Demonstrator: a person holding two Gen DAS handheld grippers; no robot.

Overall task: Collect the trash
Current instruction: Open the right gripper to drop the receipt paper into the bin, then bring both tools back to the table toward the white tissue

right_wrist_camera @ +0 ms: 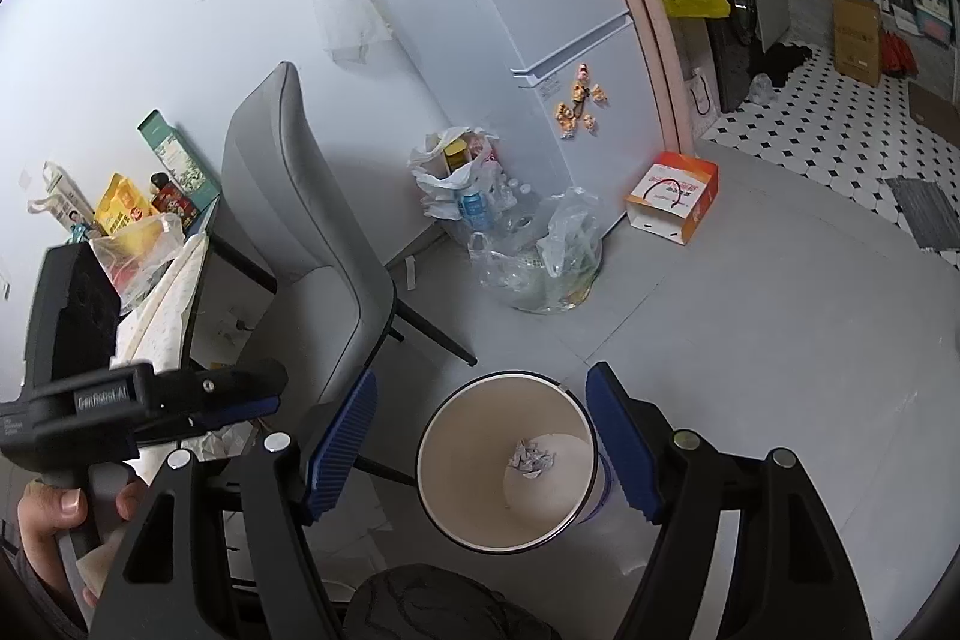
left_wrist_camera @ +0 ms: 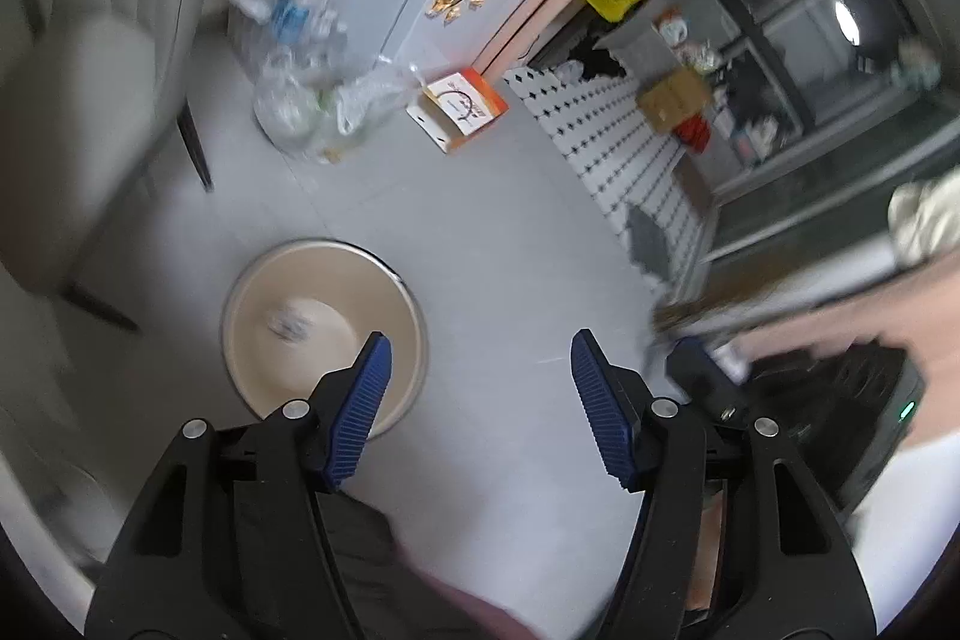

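The fridge [right_wrist_camera: 576, 58] filled the back of the room, with a grey chair [right_wrist_camera: 312, 244] pulled up to a cluttered table [right_wrist_camera: 207, 220] on the left. Bags [right_wrist_camera: 540, 250] of bottles and plastic sat against the fridge foot, likely parked there to be carried out, and an orange box [right_wrist_camera: 672, 202] lay on the floor just beside them.

Nearer, the bin [right_wrist_camera: 510, 460] stood upright on the floor, mouth open to take whatever was dropped. A crumpled paper [right_wrist_camera: 531, 457] lay at its bottom, so that piece of trash looked already collected.

The right gripper [right_wrist_camera: 480, 442] hung over the bin with its jaws wide apart and nothing between the pads; the bin merely showed through the gap. The left gripper [left_wrist_camera: 477, 394] also stood open and empty, above bare floor with the bin [left_wrist_camera: 324, 334] just off its left pad, a pose that suits a drop just made.

Only the right view showed the table's clutter, the hand [right_wrist_camera: 54, 526] on the left tool and the paper sharply; the left view blurred the paper [left_wrist_camera: 291, 325] but showed the right tool [left_wrist_camera: 828, 400] from the side.
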